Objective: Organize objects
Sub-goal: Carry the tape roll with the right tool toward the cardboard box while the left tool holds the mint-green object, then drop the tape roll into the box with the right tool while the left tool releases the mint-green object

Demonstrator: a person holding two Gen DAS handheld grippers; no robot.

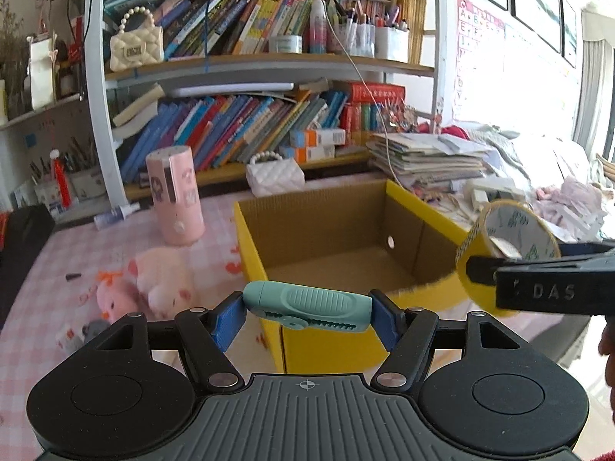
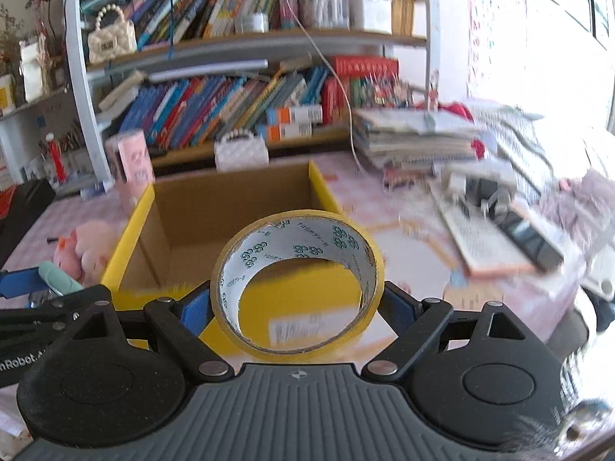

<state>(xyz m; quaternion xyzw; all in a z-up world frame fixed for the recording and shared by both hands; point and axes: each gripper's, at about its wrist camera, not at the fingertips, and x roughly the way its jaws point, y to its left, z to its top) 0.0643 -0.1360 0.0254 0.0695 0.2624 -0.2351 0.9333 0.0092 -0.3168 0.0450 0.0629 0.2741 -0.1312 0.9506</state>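
"DAS" embossed on black arm of right gripper [image 1: 546,292], seen from left wrist view. "nRobot.A" in white on black arm of left gripper [image 2: 23,361], cut off at frame edge, in right wrist view. Large letters "A", "B", "E", "F" on alphabet poster [image 1: 478,34] on wall. Green logo print repeated inside tape roll [image 2: 298,280], characters too small to read. Book spines illegible.

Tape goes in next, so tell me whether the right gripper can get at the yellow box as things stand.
Probably yes. The right gripper, shut on the tape roll, faces the yellow box, whose open top looks empty; nothing stands between.
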